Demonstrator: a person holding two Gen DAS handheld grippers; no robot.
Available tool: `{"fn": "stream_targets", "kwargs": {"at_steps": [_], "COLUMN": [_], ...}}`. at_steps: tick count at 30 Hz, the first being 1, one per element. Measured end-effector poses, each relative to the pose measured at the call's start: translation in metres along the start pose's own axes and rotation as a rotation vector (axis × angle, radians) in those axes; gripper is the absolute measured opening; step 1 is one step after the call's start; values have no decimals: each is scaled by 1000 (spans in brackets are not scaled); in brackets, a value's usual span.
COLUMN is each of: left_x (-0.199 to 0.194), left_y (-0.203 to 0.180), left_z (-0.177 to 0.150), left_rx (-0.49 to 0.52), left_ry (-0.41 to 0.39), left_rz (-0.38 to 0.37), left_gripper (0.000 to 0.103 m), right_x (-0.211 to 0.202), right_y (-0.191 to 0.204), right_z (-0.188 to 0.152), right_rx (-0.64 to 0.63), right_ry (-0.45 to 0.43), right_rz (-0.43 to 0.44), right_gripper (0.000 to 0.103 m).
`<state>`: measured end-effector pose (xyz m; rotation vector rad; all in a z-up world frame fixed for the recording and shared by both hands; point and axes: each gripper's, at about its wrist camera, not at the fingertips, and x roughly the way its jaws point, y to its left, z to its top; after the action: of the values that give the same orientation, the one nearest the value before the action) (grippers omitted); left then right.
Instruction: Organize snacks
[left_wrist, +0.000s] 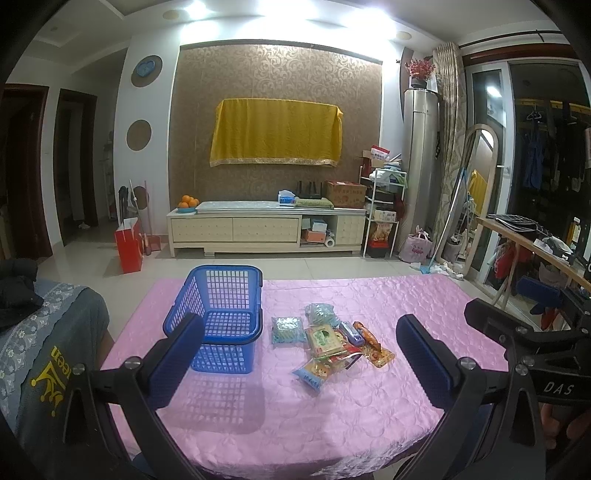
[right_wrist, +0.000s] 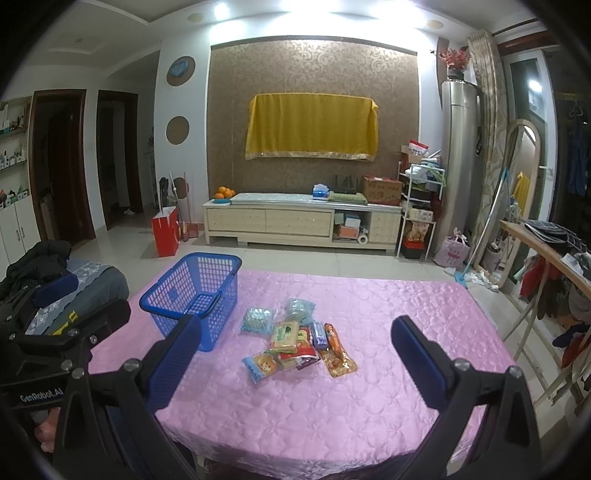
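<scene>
Left wrist view: the left gripper (left_wrist: 301, 356) is hovering over the near edge of the bench (left_wrist: 369, 424), jaws standing wide, nothing between them. The snack pile (left_wrist: 330, 341) is lying straight ahead and slightly right of centre, well apart from the fingertips. The blue basket (left_wrist: 221, 317) is sitting ahead and left, apparently empty, just beside the pile; the left finger is overlapping its near corner in the picture, so contact cannot be judged. The right gripper's body is entering at the far right, and its jaws are cut off here.

Right wrist view: the right gripper (right_wrist: 295, 352) is likewise hanging wide open and empty. The pile is sitting just left of its centre line, the basket further left. An orange-brown packet (right_wrist: 334, 349) on the pile's right edge is running its long axis roughly away from the camera, and appears the nearest piece to this gripper. A teal packet (right_wrist: 256, 319) is lying on the basket side, likely the left gripper's easier pick.

Hard to read: the packets are overlapping, so the count and lower items are unclear; labels are too small. The basket floor is partly hidden by its near wall.
</scene>
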<state>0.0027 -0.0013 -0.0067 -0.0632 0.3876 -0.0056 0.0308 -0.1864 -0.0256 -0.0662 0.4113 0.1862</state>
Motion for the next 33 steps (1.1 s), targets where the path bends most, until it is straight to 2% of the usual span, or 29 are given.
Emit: {"fn": "stream_targets", "kwargs": {"at_steps": [14, 26, 33], "left_x": [0, -2, 8], "left_y": [0, 1, 0], "left_z": [-2, -7, 7], "left_rx": [0, -2, 17], "left_ry": [1, 8, 14], "left_rz": [-1, -18, -58], "left_gripper": [103, 103, 103], "right_x": [-3, 0, 12], "right_y": [2, 2, -5], "right_z": [1, 6, 16], "right_rx": [-4, -6, -24], "right_ry": [9, 14, 15], "right_rz": [-1, 35, -3], "right_gripper": [103, 103, 103]}}
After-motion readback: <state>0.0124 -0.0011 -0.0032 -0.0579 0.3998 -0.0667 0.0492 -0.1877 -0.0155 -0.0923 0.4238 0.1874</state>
